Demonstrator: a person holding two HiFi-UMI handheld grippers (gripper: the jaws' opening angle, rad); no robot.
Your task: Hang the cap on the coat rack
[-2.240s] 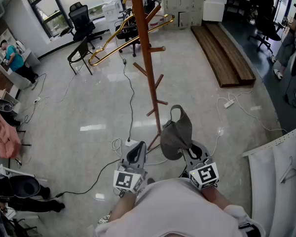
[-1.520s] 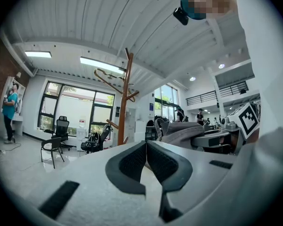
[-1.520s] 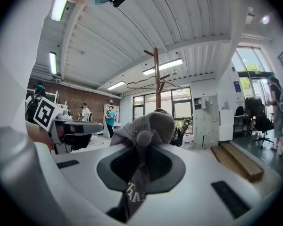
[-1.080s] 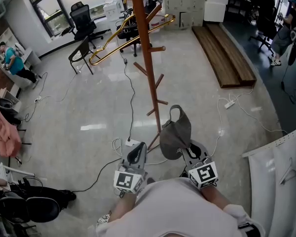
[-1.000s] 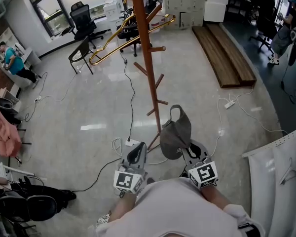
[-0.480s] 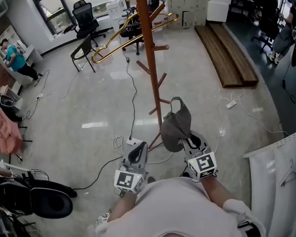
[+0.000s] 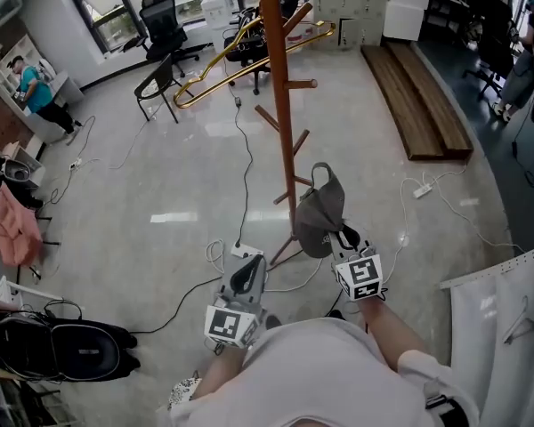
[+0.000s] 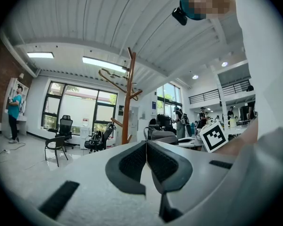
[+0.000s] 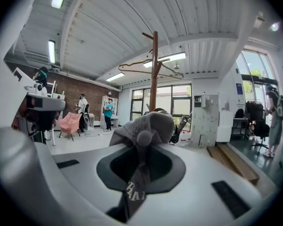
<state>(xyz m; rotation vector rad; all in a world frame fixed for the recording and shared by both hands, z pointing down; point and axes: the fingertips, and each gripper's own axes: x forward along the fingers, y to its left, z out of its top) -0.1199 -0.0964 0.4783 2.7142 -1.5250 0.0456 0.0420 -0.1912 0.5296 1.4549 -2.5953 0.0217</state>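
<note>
Moves up closer to the coat rack [image 7: 280, 105], gray cap [image 7: 320, 213] clamped in jaws of the right gripper [image 7: 343, 237]; holds the left gripper [image 7: 246, 272] low, jaws pressed together, empty.

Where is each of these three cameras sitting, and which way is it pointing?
Head view: on the person's head, facing steeply down at the floor and coat rack; their white shirt, left tool and right tool show.
Left gripper view: rides the left tool, facing along its shut, empty jaws across the room; the shirt looms at right.
Right gripper view: rides the right tool, facing along jaws clamped on the grey cap.
Shared: all three show the coat rack; head and right gripper views show that cap.
</note>
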